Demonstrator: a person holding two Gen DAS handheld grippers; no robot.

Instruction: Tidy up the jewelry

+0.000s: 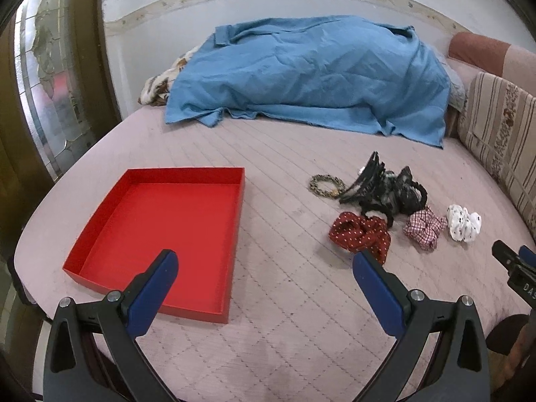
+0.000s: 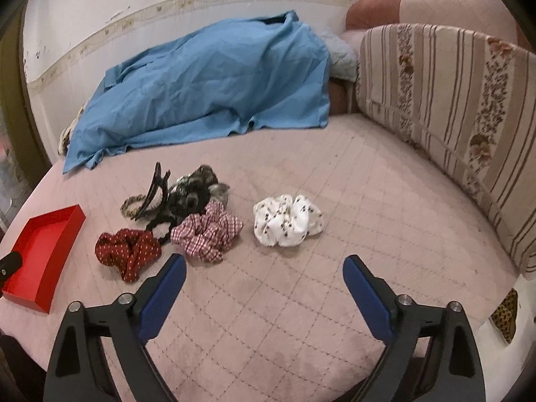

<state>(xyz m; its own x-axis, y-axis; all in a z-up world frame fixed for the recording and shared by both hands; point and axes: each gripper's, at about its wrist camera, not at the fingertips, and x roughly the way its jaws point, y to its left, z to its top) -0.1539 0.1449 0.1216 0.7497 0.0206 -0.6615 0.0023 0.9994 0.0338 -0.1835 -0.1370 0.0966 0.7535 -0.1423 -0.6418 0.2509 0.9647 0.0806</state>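
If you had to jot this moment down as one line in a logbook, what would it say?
left claw: open, holding nothing | right claw: open, holding nothing | red tray: nothing inside | white scrunchie: on bed, apart from pile

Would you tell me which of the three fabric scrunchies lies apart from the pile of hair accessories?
The white scrunchie with small dark flowers. It sits alone on the pink quilt, while the red dotted scrunchie and the checked scrunchie lie against the black clips.
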